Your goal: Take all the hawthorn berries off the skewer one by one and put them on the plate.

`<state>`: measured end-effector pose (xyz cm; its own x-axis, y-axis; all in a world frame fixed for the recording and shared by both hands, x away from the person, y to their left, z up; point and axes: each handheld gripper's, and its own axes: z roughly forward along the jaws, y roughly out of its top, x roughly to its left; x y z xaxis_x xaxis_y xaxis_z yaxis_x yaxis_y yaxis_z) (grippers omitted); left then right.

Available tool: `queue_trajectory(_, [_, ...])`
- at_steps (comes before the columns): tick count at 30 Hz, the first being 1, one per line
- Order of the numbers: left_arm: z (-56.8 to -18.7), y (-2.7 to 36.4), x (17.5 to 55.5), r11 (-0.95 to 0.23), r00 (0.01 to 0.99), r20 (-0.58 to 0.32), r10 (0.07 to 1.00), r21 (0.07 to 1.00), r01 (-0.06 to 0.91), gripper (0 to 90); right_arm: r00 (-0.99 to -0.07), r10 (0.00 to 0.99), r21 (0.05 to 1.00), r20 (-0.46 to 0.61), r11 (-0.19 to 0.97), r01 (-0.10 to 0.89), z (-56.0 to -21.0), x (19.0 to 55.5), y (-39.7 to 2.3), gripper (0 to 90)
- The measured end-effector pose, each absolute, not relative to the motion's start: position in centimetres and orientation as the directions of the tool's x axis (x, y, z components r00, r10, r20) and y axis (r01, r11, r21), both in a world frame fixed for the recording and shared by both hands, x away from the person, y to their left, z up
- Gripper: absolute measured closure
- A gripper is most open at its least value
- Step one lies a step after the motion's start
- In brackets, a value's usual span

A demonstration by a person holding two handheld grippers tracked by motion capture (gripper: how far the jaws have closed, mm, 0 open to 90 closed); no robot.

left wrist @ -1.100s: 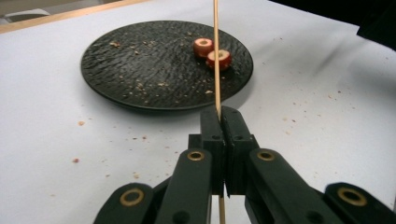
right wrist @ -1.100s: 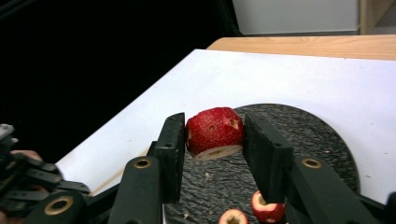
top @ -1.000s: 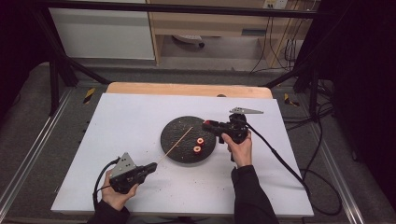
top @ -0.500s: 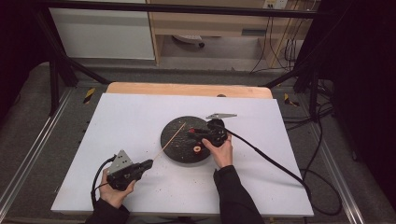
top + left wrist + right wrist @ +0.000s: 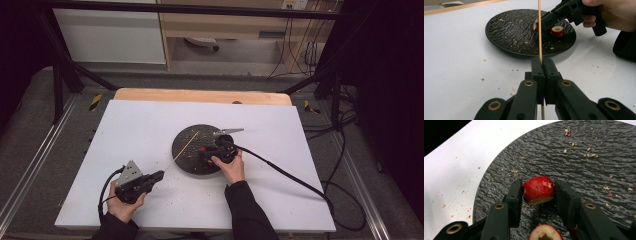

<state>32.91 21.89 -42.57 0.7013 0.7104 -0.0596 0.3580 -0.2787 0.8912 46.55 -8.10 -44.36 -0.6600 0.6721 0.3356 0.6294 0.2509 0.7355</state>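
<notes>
Now two red fruit pcs (image 5: 538,190) w/ crumbs on black plate (image 5: 186,142)

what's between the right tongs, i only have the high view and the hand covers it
observer: In the right gripper view a red fruit piece sits between the right tongs, cut face down on the black plate. The pads stand close on both sides, with a thin gap at one of them.
operator: any other fruit near it
observer: Yes, a halved piece lies cut face up just below the tongs, showing its pale flesh.
operator: and is the skewer actually clamped
observer: The left gripper view shows the left tongs shut on the wooden skewer, which points toward the plate.
</notes>
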Motion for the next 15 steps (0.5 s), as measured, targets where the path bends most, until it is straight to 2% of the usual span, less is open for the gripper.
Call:
queue_trajectory(8, [-42.6, 21.9, 32.9, -0.277, 0.699, -0.062, 0.712, 0.89, 0.362, 88.3, -0.674, 0.665, 0.761, 0.321, 0.243, 0.602, -43.4, 46.1, -8.5, 50.1])
queue_trajectory(15, [-42.5, 21.8, 32.9, -0.274, 0.695, -0.066, 0.716, 0.889, 0.367, 88.4, -0.684, 0.669, 0.783, 0.291, 0.245, 0.572, -41.6, 45.0, -9.8, 35.3])
